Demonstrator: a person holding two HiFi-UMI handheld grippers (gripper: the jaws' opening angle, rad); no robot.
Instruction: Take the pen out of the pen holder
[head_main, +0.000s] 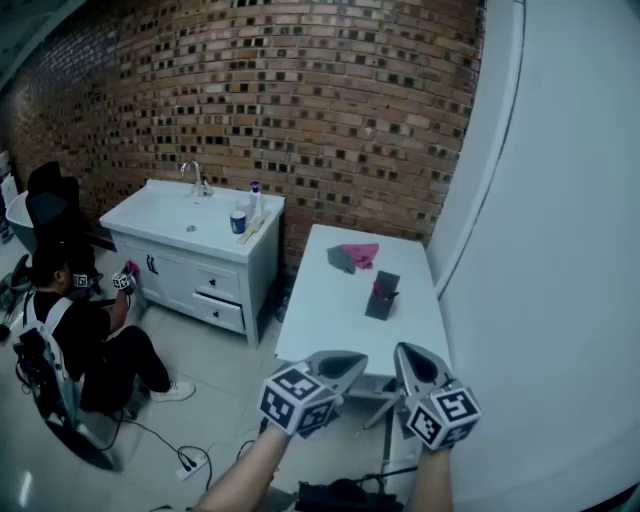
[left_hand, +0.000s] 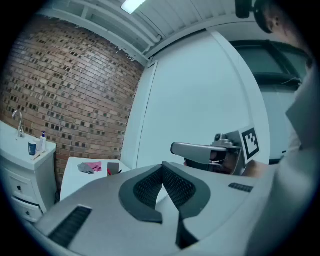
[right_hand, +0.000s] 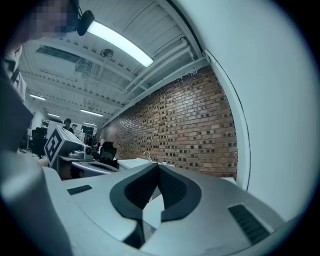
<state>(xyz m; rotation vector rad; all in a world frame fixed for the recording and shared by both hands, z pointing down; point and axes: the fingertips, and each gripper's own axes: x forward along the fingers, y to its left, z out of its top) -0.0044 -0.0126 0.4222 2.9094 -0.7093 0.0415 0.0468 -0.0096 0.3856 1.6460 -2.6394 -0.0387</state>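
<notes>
A dark pen holder (head_main: 381, 297) stands upright on the white table (head_main: 330, 330), with a red pen (head_main: 377, 290) sticking out of it. From the left gripper view the pen holder (left_hand: 113, 168) and pen (left_hand: 108, 171) look small and far off at the left. My left gripper (head_main: 350, 362) and right gripper (head_main: 404, 354) hang side by side in the air before the table's near edge, well short of the holder. Both point level. In their own views the left gripper (left_hand: 163, 168) and the right gripper (right_hand: 158, 168) have their jaws shut on nothing.
A pink cloth (head_main: 361, 254) and a grey one (head_main: 340, 260) lie at the table's far end. A white sink cabinet (head_main: 190, 240) stands left of the table against the brick wall. A person (head_main: 75, 335) crouches on the floor at left. A power strip (head_main: 190, 462) lies below.
</notes>
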